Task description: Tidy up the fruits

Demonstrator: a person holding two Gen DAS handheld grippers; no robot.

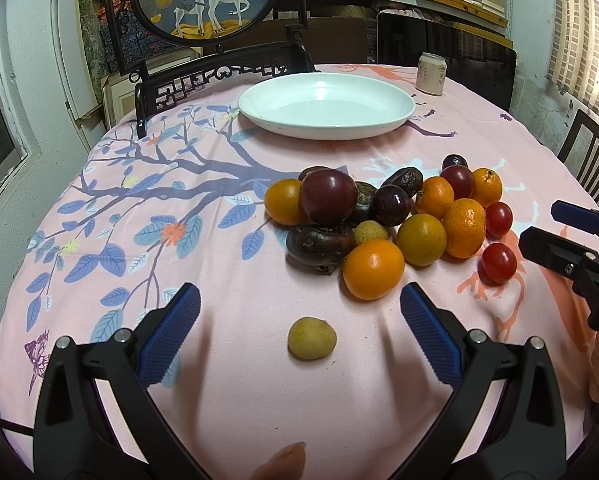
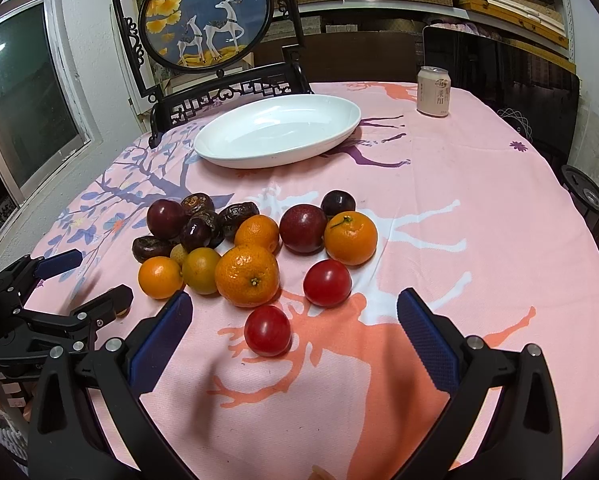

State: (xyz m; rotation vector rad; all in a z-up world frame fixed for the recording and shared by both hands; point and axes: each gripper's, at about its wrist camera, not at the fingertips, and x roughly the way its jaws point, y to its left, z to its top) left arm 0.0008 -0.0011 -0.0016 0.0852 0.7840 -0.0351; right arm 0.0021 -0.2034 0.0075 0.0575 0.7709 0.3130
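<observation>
Yellowish little fruit [image 1: 311,338] sitting alone between the wide-open pads of the left gripper [image 1: 299,324], touching neither; probably lined up for a grab; right gripper [image 2: 295,330] spread wide too, holding nothing, framing a red cherry tomato [image 2: 267,331]; fruit pile [image 1: 383,216] just ahead; white plate [image 1: 326,105] well beyond, bare, likely the drop spot.

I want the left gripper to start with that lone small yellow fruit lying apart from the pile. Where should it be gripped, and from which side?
Grip the small yellow fruit across its widest middle, coming straight forward and down from the near side. It is roundish, lies alone on the tablecloth, and already sits centred between the open left gripper fingers, so nothing crowds either side.
</observation>
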